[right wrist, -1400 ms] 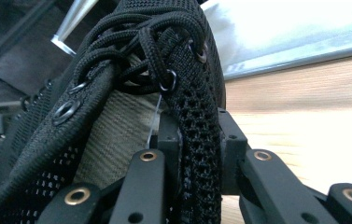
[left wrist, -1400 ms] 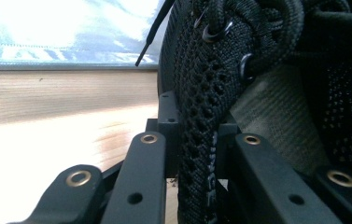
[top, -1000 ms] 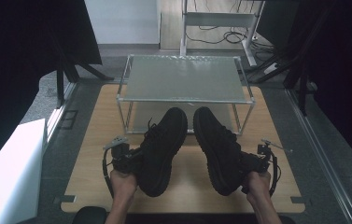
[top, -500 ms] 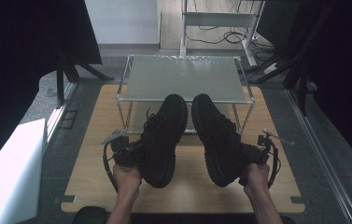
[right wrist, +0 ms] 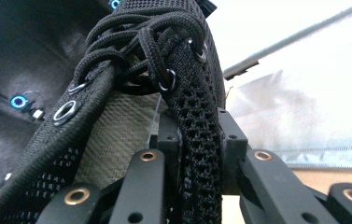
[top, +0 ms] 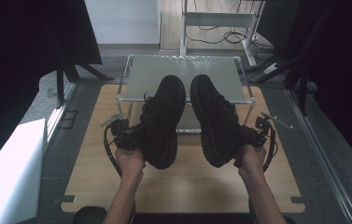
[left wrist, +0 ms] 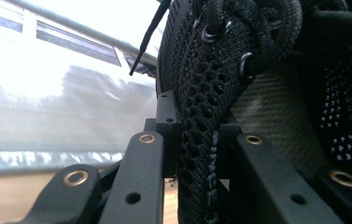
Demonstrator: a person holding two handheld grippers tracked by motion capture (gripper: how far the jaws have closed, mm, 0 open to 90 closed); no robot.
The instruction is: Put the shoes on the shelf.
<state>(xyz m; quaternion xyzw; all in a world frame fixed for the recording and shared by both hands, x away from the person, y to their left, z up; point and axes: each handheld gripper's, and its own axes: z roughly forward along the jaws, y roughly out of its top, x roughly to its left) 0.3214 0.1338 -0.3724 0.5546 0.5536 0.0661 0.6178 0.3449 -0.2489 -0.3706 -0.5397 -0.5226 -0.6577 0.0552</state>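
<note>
Left gripper (top: 134, 139): fingers clamped on the collar edge of the left black knit lace-up shoe (top: 162, 119). In the left gripper view the mesh wall of this shoe (left wrist: 197, 112) sits pinched between the two black fingers (left wrist: 148, 172), laces and metal eyelets just above.

Right gripper (top: 248, 136): fingers clamped on the collar edge of the right black knit lace-up shoe (top: 215, 116). In the right gripper view the mesh side (right wrist: 197, 140) is squeezed between the fingers (right wrist: 232, 140), grey tongue lining beside it.

Both shoes are held in the air, side by side, close but apart, toes over the near edge of the frosted-glass, metal-framed shelf rack (top: 150, 77). Heels hang above the light wooden table (top: 187, 182), on the person's side of the rack.
</note>
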